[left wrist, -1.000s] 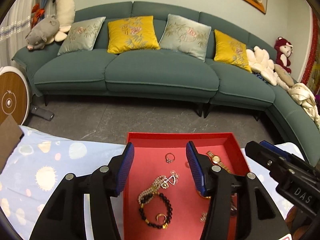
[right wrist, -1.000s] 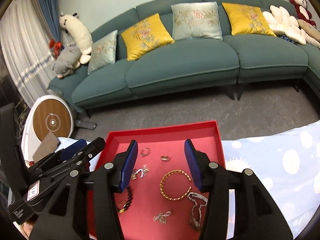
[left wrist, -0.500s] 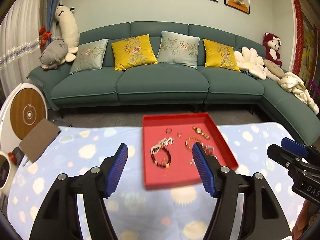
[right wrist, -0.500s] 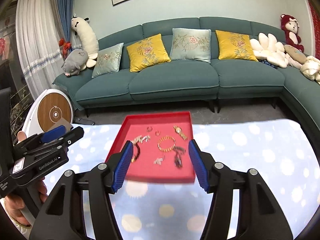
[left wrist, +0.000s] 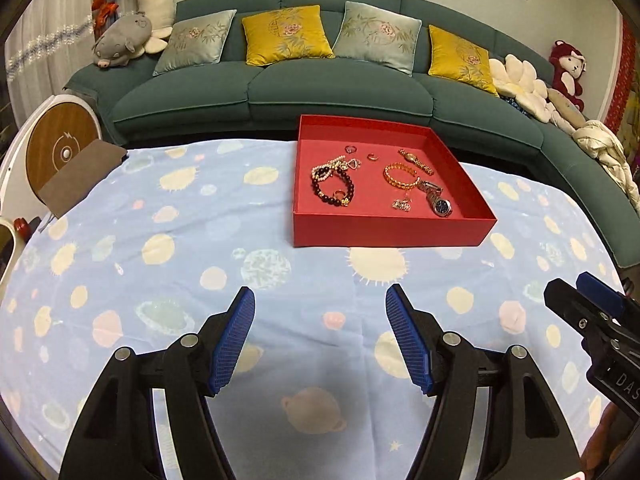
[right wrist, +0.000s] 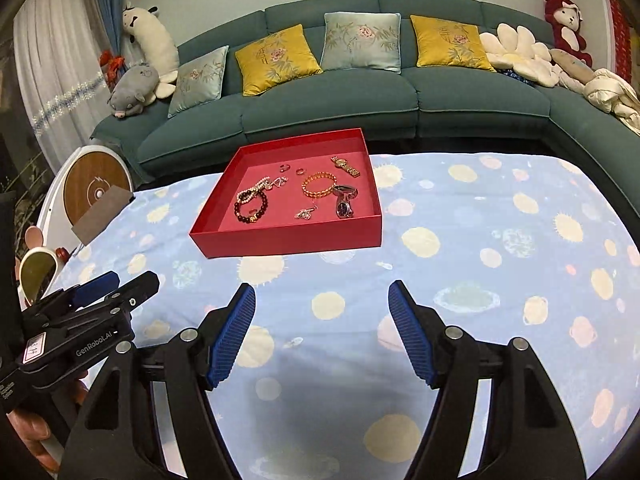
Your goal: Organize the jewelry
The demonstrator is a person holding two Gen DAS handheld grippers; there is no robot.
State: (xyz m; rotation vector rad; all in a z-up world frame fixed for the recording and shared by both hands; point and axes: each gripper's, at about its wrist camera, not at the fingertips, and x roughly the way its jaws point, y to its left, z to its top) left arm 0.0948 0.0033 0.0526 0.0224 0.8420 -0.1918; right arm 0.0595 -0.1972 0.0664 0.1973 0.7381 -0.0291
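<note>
A red tray (left wrist: 392, 232) sits at the far side of the table and also shows in the right wrist view (right wrist: 288, 236). It holds a dark bead bracelet (left wrist: 334, 188), a pearl strand (left wrist: 326, 168), an amber bracelet (left wrist: 400, 176), a silver watch (left wrist: 438, 200), a gold watch (left wrist: 416, 160) and small rings. My left gripper (left wrist: 320, 336) is open and empty over the cloth, well short of the tray. My right gripper (right wrist: 322, 336) is open and empty, also short of the tray.
A light blue cloth with planet prints (left wrist: 160, 240) covers the table. A teal sofa (left wrist: 320, 88) with cushions stands behind. A round white and wood device (left wrist: 60, 152) and a brown card (left wrist: 80, 176) are at the left edge.
Both grippers have pulled back from over the tray toward the near side of the table. The tray and jewelry stay in place. Both stay open.
</note>
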